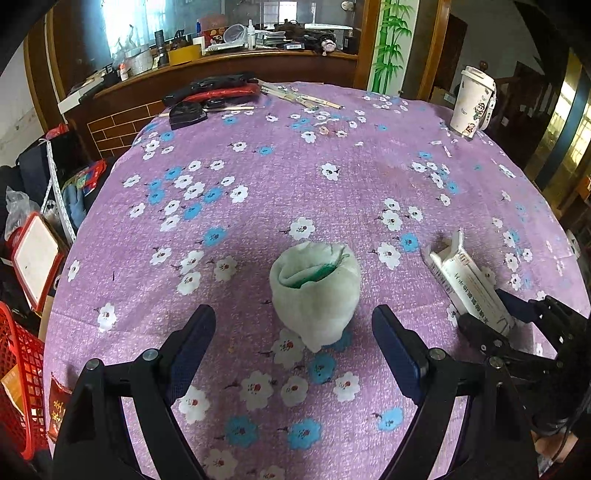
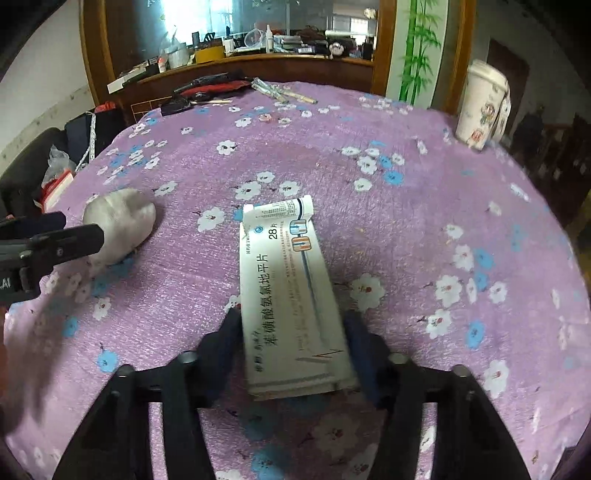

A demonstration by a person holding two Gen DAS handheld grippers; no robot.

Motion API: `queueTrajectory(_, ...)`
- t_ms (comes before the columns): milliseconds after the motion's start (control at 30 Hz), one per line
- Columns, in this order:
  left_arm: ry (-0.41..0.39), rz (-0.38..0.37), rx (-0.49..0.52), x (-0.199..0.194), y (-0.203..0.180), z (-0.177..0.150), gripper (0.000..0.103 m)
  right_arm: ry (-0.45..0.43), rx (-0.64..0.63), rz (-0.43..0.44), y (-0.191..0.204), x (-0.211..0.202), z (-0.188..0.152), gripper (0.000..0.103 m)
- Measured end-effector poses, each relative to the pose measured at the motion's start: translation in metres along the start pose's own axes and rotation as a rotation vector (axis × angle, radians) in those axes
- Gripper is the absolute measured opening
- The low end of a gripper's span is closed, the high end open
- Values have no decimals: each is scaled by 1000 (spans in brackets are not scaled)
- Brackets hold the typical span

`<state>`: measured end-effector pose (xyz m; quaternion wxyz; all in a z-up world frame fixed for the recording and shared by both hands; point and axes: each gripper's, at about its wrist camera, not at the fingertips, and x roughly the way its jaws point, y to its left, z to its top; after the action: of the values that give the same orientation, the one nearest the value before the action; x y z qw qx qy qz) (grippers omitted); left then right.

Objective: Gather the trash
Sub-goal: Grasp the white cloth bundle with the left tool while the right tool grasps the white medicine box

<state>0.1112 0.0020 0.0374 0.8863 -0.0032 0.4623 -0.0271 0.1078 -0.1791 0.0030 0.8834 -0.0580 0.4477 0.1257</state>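
The right gripper [image 2: 291,332] pinches the medicine box [image 2: 291,295]; the left gripper [image 1: 293,325], spread at lower centre, may topple the soft cloth roll [image 1: 314,291].

A table [image 1: 332,177] under a purple cloth with white and blue flowers fills the room's middle. At twelve o'clock stands a cluttered wooden counter [image 1: 229,62], bright window light [image 1: 122,22] behind; a bamboo-painted pillar [image 1: 391,44] stands at one o'clock.

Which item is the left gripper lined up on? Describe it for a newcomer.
On the purple flowered tablecloth, just ahead of the left gripper and its open jaws, stands a crumpled wad. It is pale green, soft and rounded, unlike the flat printed box to its right.
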Motion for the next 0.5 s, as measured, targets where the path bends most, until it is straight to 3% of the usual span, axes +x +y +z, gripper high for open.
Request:
queueTrajectory(333, -13, 4, 20, 15, -15, 5, 85, -67, 50, 48, -9, -12, 1, 56)
queueTrajectory(400, -26, 20, 43, 19, -19, 5, 71, -76, 59, 58, -11, -14, 1, 56)
queueTrajectory(433, -13, 28, 54, 24, -21, 6, 47, -81, 63, 63, -12, -16, 2, 56)
queueTrajectory(500, -2, 17, 51, 29, -21, 6, 43, -88, 74, 67, -14, -18, 2, 56)
